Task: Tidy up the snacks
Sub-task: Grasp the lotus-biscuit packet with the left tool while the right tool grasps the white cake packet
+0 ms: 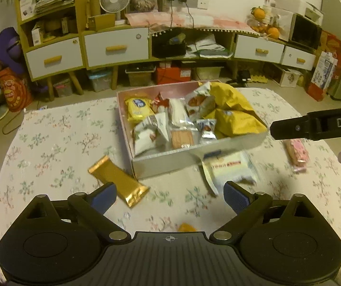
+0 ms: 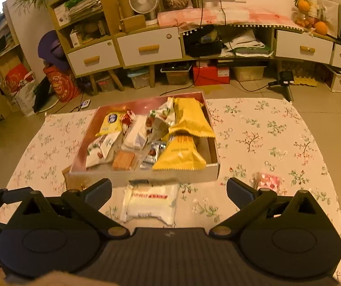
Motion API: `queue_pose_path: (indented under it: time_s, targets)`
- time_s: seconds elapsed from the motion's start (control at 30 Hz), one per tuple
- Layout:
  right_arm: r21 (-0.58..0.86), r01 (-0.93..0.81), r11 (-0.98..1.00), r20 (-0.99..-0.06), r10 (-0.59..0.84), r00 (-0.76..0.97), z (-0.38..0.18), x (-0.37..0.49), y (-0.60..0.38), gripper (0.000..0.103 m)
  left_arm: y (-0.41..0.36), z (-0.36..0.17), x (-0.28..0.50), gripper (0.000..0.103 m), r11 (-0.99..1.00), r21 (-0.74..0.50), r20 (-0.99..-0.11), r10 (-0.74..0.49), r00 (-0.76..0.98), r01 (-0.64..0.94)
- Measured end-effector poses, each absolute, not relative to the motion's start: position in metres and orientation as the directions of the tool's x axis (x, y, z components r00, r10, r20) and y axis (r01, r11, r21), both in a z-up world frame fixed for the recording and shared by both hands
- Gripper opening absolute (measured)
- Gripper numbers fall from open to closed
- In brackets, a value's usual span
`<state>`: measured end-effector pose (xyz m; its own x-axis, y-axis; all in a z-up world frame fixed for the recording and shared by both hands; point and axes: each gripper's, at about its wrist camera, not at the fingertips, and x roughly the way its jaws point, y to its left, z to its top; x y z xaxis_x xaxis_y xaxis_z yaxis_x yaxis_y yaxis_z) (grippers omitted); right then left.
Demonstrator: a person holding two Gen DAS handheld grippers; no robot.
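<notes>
Cardboard box (image 2: 170, 178) (packed with snacks) is set mid-cloth; a white packet (image 2: 149, 205), gold bar (image 1: 118, 181) and pink packet (image 2: 268, 182) are left outside it. Left gripper (image 1: 169, 195) and right gripper (image 2: 169, 190) are held spread wide, empty.

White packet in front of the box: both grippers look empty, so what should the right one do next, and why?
Probably ease the right gripper down over the white packet and close on it. Its jaws stand wide open and empty, the packet lies between them on the tablecloth, outside the box.
</notes>
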<state>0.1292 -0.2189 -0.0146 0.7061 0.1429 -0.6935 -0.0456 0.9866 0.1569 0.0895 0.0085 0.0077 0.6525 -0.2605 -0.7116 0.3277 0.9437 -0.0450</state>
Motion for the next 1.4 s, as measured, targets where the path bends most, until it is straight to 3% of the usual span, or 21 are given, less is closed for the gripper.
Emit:
queue_pose_path:
  time_s: [0.3,0.5,0.87,0.93,1.1,1.4]
  targets:
    - [0.132,-0.074,0.988,-0.713,0.147,0.685,-0.050,0.121,-0.218,0.099,0.019,-0.023,0.067,0.098,0.929,-0.022,-0.739,-0.264,0.620,0.369]
    - [0.134,-0.086,0.987,-0.730,0.157,0.665,-0.067,0.130,-0.225,0.077,0.028,-0.040,0.062,0.098,0.898,-0.037,-0.766,-0.308,0.565,0.439]
    - [0.282,-0.032,0.959,-0.743,0.239,0.625,-0.083,0.156,-0.225,0.043,0.031,-0.050,0.065,0.095,0.855,-0.085,-0.790,-0.370,0.488,0.511]
    - [0.287,-0.038,0.957,-0.752,0.249,0.610,-0.085,0.157,-0.220,0.031,0.030,-0.052,0.065,0.095,0.853,-0.086,-0.794,-0.370,0.481,0.515]
    - [0.278,-0.112,0.954,-0.751,0.288,0.595,-0.082,0.152,-0.207,0.013,0.028,-0.054,0.064,0.094,0.845,-0.075,-0.800,-0.368,0.473,0.530]
    - [0.216,-0.191,0.958,-0.817,0.284,0.502,-0.075,0.129,-0.184,0.012,0.026,-0.057,0.065,0.087,0.844,-0.049,-0.819,-0.340,0.463,0.534]
